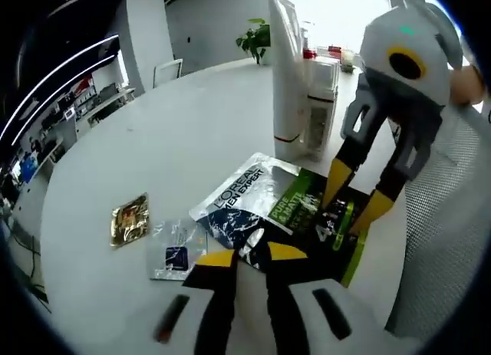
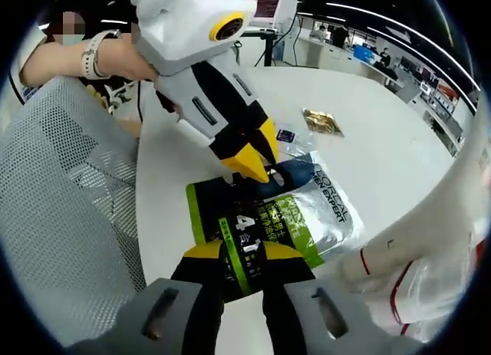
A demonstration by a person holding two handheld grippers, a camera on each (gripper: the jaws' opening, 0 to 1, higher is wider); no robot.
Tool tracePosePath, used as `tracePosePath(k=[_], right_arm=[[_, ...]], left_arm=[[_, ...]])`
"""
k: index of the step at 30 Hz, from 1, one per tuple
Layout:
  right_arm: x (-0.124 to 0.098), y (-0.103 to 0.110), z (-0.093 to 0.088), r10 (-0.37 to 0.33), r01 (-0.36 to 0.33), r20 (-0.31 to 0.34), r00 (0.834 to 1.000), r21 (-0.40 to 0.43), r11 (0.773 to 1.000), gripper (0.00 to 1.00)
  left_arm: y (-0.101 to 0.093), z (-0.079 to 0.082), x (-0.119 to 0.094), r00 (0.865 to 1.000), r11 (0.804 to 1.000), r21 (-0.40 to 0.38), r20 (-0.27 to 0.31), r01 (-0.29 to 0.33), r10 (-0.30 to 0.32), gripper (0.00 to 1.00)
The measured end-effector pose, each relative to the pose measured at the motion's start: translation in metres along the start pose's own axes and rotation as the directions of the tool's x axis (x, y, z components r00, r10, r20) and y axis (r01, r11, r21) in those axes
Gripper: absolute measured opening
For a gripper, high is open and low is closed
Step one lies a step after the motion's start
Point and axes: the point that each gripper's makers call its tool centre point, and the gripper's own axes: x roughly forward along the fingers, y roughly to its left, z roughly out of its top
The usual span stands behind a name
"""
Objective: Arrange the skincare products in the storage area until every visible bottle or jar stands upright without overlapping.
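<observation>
Both claws, left (image 1: 252, 257) and right (image 2: 244, 251), clamped on opposite edges of sachet pack (image 1: 288, 202) at frame centre; lift evenly, w/o tearing, toward tube (image 1: 288, 79).

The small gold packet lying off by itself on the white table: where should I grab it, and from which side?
Grip the gold packet by one edge, coming down from above. It lies flat on the table, apart from the small silver packet beside it, so all its edges look free. Being flat and thin, it probably offers no side to pinch, so one jaw likely has to slip under an edge. The left gripper sits nearest.
</observation>
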Motion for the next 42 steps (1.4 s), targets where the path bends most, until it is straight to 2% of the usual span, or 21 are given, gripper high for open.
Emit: tracePosePath(k=[4,6,11,16,24,28,31,37,42], right_arm=[[-0.001,0.001,0.0,0.004,-0.004,-0.003,1.0,0.005,1.0,0.2],[-0.003,0.002,0.002,0.009,-0.009,0.003,1.0,0.003,1.0,0.25],[-0.009,0.011,0.016,0.046,-0.047,0.067,0.997,0.005,0.999,0.32],[-0.006,0.021,0.017,0.072,-0.068,0.058,0.996,-0.052,0.996,0.39],[0.0,0.021,0.0,0.063,-0.065,-0.022,0.998,-0.122,0.99,0.4],[0.0,0.018,0.001,0.053,-0.054,-0.016,0.998,-0.112,0.992,0.37],[0.0,0.016,0.0,0.049,-0.051,-0.02,0.999,-0.116,0.992,0.35],[-0.001,0.011,-0.001,0.036,-0.038,-0.022,0.999,-0.114,0.993,0.34],[-0.003,0.007,-0.002,0.021,-0.025,-0.029,0.999,-0.118,0.993,0.34]], left_arm=[[0.001,-0.002,0.001,1.0,0.999,-0.044,0.0,0.006,-0.006,0.1],[0.0,-0.002,0.001,1.0,0.999,-0.054,0.005,0.007,-0.007,0.1],[-0.002,-0.001,0.001,1.0,0.999,-0.049,0.003,0.004,-0.004,0.1],[-0.002,-0.001,0.001,1.0,0.999,-0.054,0.004,0.003,-0.003,0.1],[-0.003,0.0,0.0,1.0,0.998,-0.059,0.003,0.005,-0.005,0.1],[-0.005,0.001,0.0,1.0,0.998,-0.067,0.008,0.008,-0.007,0.1],[-0.005,0.002,0.001,0.999,0.993,-0.114,0.019,0.028,-0.026,0.14],[-0.005,0.009,-0.002,0.999,0.993,-0.113,0.043,0.019,-0.014,0.12],[-0.004,0.008,-0.002,0.999,0.993,-0.118,0.039,0.024,-0.02,0.12]])
